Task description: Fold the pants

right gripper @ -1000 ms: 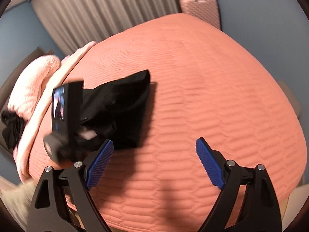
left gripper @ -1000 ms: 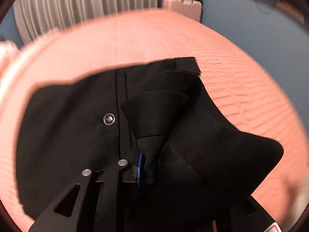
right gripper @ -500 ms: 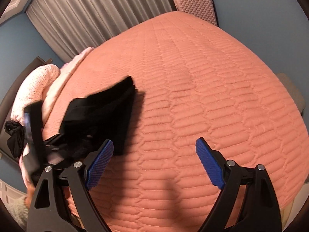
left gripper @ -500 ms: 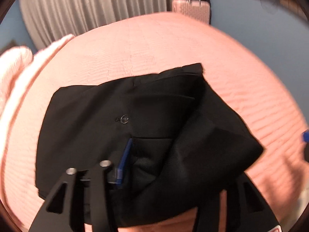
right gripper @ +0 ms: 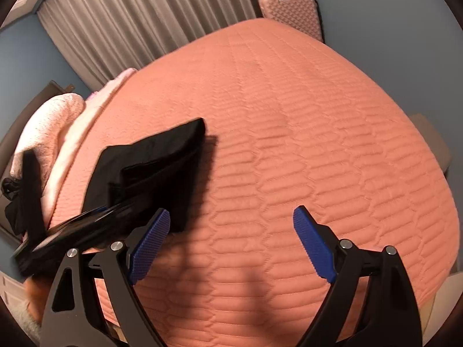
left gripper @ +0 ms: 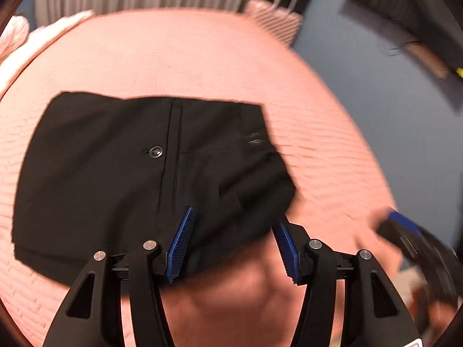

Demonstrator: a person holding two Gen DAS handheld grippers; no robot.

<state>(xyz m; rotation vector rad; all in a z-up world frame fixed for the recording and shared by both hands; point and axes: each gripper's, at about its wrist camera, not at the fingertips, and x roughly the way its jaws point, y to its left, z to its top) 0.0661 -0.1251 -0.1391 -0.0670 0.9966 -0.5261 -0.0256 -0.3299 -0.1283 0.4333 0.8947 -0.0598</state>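
Both grippers spread wide, gripping nothing: left gripper hovering over the near edge of the pants, right gripper above bare quilt to the right. Pants folded into a compact black rectangle on the left part of the bed. Likely risk: loose near-right corner springing open, or snagging on a pad. Suitcase and curtain far off; pink blanket at left, obstructing nothing.

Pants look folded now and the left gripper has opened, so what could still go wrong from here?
1. The left gripper is open with the pants edge between its pads; pulling back could snag it.
2. The right-hand layers sit bunched and could slump open.
3. The right gripper hangs open over the bedspread, clear of the pants.
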